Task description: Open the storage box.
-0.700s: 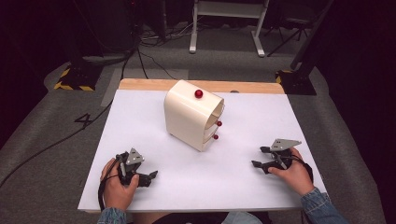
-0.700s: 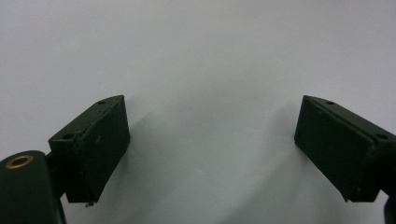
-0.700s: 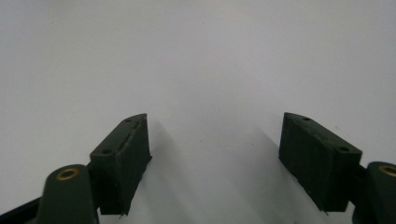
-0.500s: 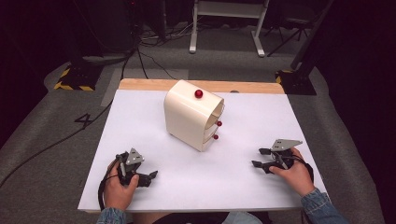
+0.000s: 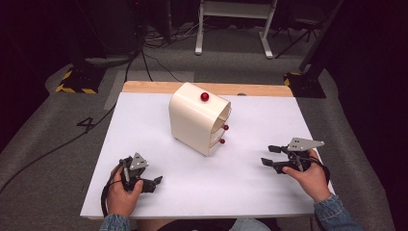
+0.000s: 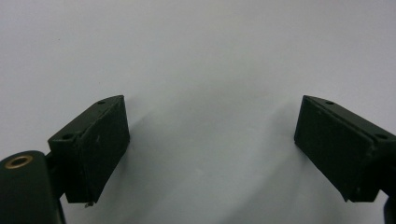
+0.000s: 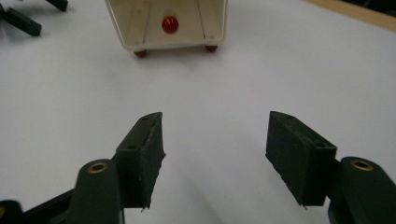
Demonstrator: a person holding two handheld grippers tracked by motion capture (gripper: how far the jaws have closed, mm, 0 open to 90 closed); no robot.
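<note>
Nothing has moved since the earlier frames: both claws and the box sit where they were. We see the left claw [image 5: 153,183] held low at the near left of the white surface [image 5: 144,120], its jaws spread wide with nothing between them; in the left gripper view the left claw [image 6: 210,154] faces bare white. We see the right claw [image 5: 270,155] at the near right, pointing inward across the surface, jaws likewise parted and empty, a grey plate on top of it. In the right gripper view the right claw [image 7: 215,154] looks toward the box [image 7: 166,23], and the left claw's jaw tips [image 7: 28,18] show at the top left corner. We find the cream box [image 5: 197,120] standing at the middle of the surface toward the far edge, well apart from both claws, its open side turned toward the right. One red knob [image 5: 205,96] sits on top of it and two smaller red knobs [image 5: 225,127] show at its open side. A wooden strip [image 5: 260,89] runs along the far edge of the surface.
</note>
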